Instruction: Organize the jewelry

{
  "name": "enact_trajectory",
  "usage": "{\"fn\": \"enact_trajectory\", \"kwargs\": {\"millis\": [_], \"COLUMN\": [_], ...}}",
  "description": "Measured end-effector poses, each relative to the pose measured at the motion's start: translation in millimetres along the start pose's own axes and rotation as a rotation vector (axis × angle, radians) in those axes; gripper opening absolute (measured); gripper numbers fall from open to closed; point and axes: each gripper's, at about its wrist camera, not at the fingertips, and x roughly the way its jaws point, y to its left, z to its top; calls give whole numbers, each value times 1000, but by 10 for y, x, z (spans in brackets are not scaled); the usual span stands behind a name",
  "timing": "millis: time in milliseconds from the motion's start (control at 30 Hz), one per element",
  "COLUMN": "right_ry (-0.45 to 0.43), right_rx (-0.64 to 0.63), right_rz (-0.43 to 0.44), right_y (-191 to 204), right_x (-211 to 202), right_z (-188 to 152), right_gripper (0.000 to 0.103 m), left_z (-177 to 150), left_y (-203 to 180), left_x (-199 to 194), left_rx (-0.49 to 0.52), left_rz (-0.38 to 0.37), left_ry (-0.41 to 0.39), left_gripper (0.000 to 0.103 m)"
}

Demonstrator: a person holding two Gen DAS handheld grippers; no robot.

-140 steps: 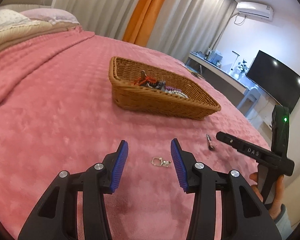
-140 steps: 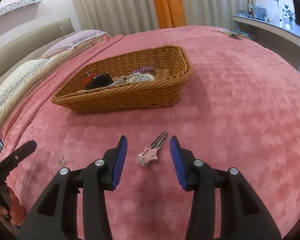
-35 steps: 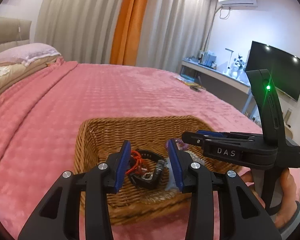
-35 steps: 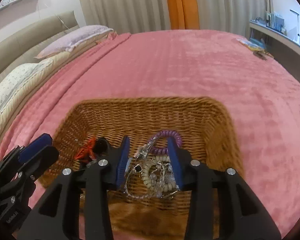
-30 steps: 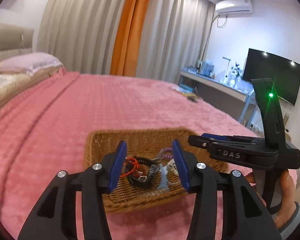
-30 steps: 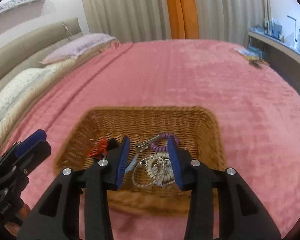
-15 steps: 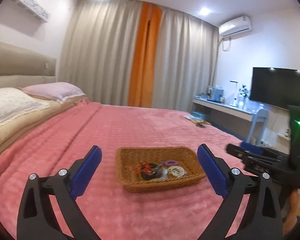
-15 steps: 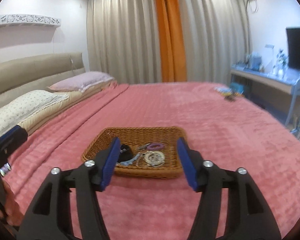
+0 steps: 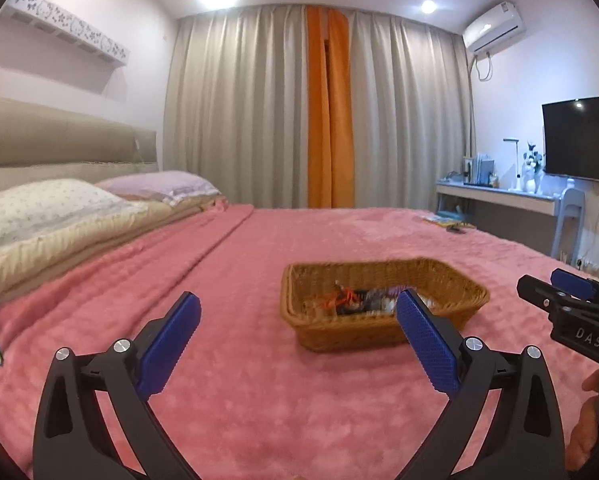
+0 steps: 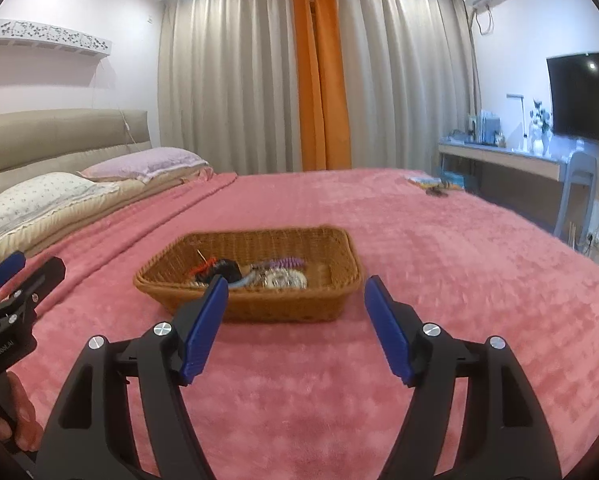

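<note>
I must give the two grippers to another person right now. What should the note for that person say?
Left gripper: wide open, nothing between the fingers.
Right gripper: jaws opening, also empty.
Wicker basket sits on the pink bedspread, ahead of both grippers and apart from them.
Done: the jewelry lies piled inside the basket.
Left: no loose piece shows on the bedspread near the grippers; some small items lie at the far edge, too small to identify, so check them.

Both grippers: black frames, 2 blue ribbed pads (image 9: 427,336) each, silver screws (image 10: 162,328), white "DAS" lettering.
</note>
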Motion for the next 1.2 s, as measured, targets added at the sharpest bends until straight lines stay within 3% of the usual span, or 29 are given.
{"fn": "enact_trajectory", "kwargs": {"millis": [200, 1200], "right_ry": [50, 59], "right_rx": [37, 10], "right_rz": [6, -5], "right_y": [-83, -46], "right_x": [141, 195], "right_z": [-104, -161], "right_gripper": [67, 73], "left_z": [-147, -227], "left_y": [7, 7], "left_x": [177, 228], "left_rx": [-3, -23], "left_rz": [-15, -21], "left_ry": [62, 88], "left_gripper": [95, 95]}}
